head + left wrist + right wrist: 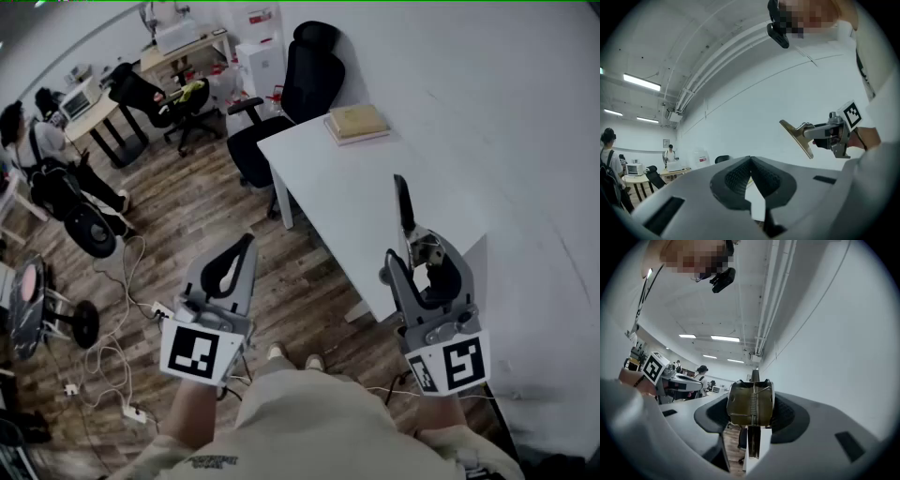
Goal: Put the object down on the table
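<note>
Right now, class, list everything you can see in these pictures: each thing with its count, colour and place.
Table: one, white, ahead on the right.
Books: small stack, tan, on the table's far end.
Office chairs: two, black, beyond the table.
Cables: several, white and black, on the wooden floor at left.
Seated person: one, far left.
Spring clip: one, brass-coloured, held in the right claw.
Left claw: one, grey, shut, empty, over the floor.
Right claw: one, grey, shut on the spring clip.
</note>
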A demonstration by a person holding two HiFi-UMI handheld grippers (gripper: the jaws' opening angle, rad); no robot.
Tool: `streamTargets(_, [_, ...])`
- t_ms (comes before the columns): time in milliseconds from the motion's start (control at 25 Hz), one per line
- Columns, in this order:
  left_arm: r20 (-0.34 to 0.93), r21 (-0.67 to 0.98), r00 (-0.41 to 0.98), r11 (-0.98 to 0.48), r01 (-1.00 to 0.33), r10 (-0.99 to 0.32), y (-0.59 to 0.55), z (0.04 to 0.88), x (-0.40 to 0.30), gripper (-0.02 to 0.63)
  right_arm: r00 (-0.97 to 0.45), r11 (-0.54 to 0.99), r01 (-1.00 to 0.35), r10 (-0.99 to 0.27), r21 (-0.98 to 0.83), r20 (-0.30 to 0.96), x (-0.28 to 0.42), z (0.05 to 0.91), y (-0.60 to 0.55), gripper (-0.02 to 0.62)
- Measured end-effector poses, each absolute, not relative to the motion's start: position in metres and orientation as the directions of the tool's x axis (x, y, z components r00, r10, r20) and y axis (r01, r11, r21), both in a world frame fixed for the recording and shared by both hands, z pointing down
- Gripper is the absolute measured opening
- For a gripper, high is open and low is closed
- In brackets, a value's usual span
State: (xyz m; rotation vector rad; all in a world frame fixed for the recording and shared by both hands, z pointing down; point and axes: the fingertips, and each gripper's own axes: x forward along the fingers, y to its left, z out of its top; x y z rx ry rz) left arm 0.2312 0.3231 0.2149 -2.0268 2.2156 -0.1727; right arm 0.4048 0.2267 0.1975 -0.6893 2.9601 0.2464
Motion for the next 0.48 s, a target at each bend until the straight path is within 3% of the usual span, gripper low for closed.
streamTargets(480, [-0.010,-0.155,-0.070,0.071,-0.985,-0.998,0.3208,0.2203,0.2297,0.021,-0.902,0.895,-0.430,-0.421,0.119,-0.096,0.3961,0.2071,0.2248,0.236])
